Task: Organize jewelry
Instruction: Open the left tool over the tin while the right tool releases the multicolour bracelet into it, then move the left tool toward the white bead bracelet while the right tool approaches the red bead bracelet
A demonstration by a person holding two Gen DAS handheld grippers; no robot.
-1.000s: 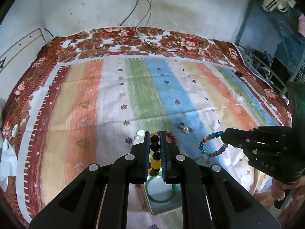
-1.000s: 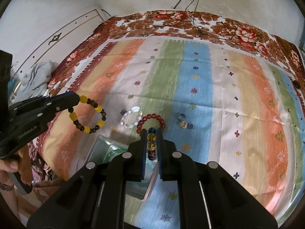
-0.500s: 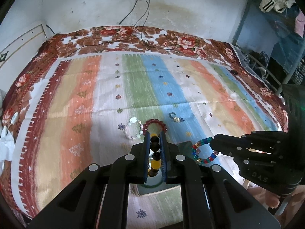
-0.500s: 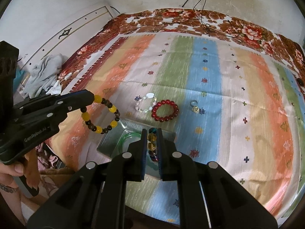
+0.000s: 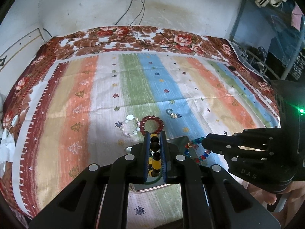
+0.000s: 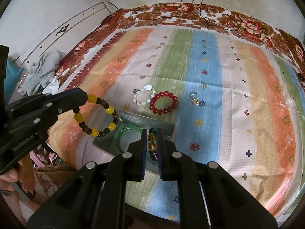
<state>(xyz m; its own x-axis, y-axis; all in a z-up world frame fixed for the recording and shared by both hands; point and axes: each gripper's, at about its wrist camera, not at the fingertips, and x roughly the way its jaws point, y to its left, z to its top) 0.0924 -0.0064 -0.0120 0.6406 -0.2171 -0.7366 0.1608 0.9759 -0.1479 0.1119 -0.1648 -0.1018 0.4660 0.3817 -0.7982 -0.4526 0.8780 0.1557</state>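
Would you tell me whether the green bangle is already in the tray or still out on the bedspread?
In. The green bangle lies flat inside the tray, partly hidden by the right claw.

My left gripper (image 5: 154,152) tilts downward, jaws clamped narrow – beads pinched between the blue pads. My right gripper (image 6: 152,145) angles down too, jaws likewise pressed on a strand. Both sit side by side, close together, each handle held in a hand (image 6: 11,173) at the frame's edge.
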